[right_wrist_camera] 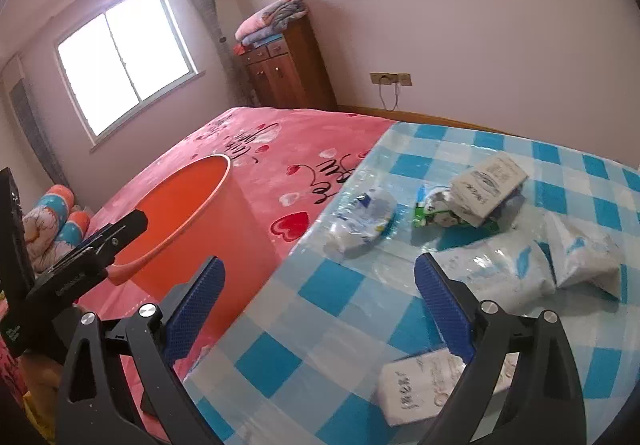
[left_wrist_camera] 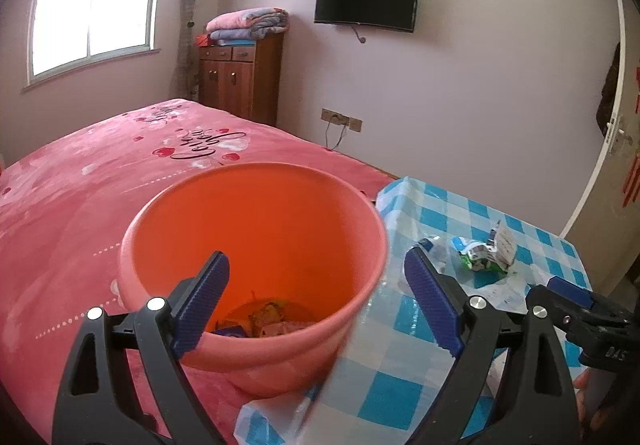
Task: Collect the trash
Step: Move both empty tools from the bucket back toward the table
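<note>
The orange bin (left_wrist_camera: 256, 269) stands on the pink bed (left_wrist_camera: 80, 205), with the left gripper (left_wrist_camera: 316, 305) wide and empty over it. Trash packets (right_wrist_camera: 404, 393) lie on the checked counter (right_wrist_camera: 340, 285). The right gripper (right_wrist_camera: 320, 313) is wide, empty; one packet should be squeezed gently.

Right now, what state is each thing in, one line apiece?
Left gripper: open, holding nothing.
Right gripper: open, holding nothing.
Bucket: upright on the bed, some trash at the bottom.
Green wrapper: crumpled, on the checked cloth.
White packet: lying flat on the cloth, by the right gripper.
TV: off.
</note>
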